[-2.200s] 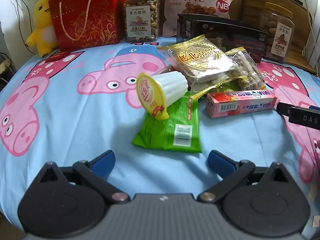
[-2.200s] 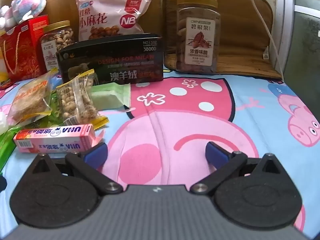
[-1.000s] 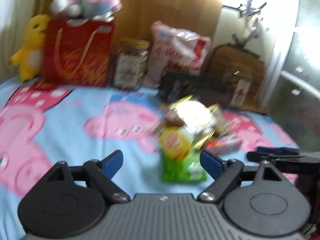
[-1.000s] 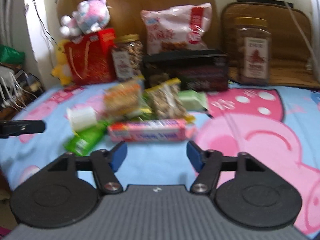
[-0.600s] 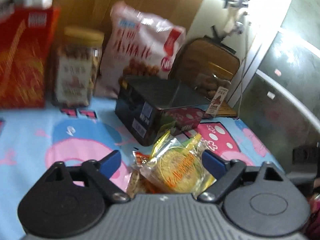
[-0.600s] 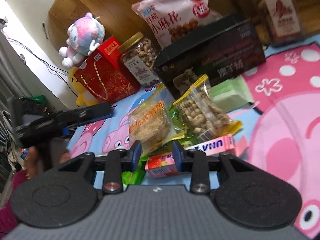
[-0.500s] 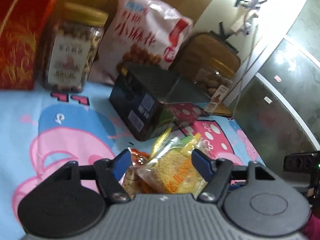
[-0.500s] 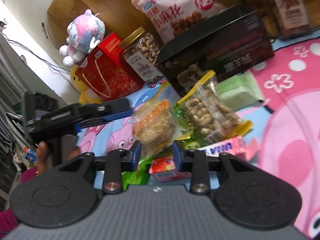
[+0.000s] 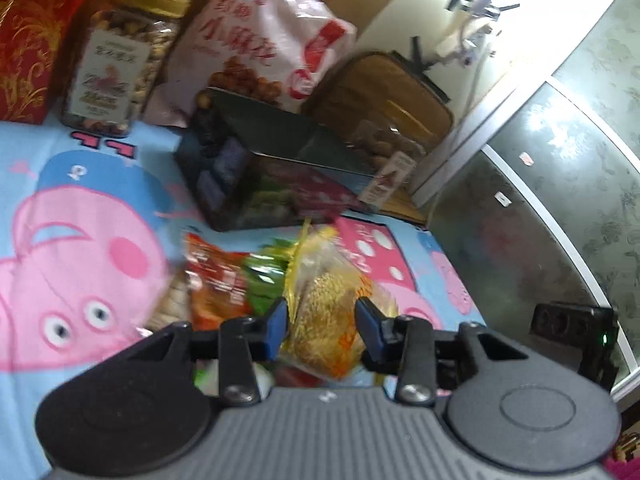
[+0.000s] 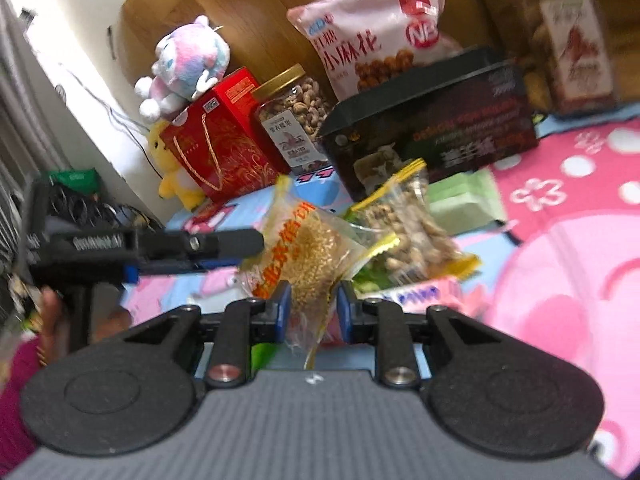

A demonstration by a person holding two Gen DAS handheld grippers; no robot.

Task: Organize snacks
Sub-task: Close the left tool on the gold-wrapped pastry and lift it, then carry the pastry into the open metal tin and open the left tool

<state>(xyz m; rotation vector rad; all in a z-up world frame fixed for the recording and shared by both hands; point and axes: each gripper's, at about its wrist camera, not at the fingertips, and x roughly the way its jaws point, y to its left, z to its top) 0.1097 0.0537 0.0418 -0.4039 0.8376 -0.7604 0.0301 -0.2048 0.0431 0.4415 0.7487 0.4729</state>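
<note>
Right hand-held gripper (image 10: 310,306) pinches the cake packet (image 10: 308,248); left hand-held gripper (image 9: 321,322), half-open, brackets it from nine o'clock.

Pale blue cartoon-pig bedsheet (image 9: 100,184) underfoot, wooden headboard panel (image 10: 248,12) behind; cream wall, grey patterned glass door (image 9: 568,184) at right; bright daylight, brown woven cushion (image 9: 384,84)

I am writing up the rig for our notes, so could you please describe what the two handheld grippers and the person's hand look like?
Both the left gripper and right gripper share one design: a ribbed dark grey body, two round black discs, black linkage arms with silver pivot screws, and blue finger pads. The right wrist view shows the left unit's black side with blurred white lettering, a bare hand and a magenta sleeve.
</note>
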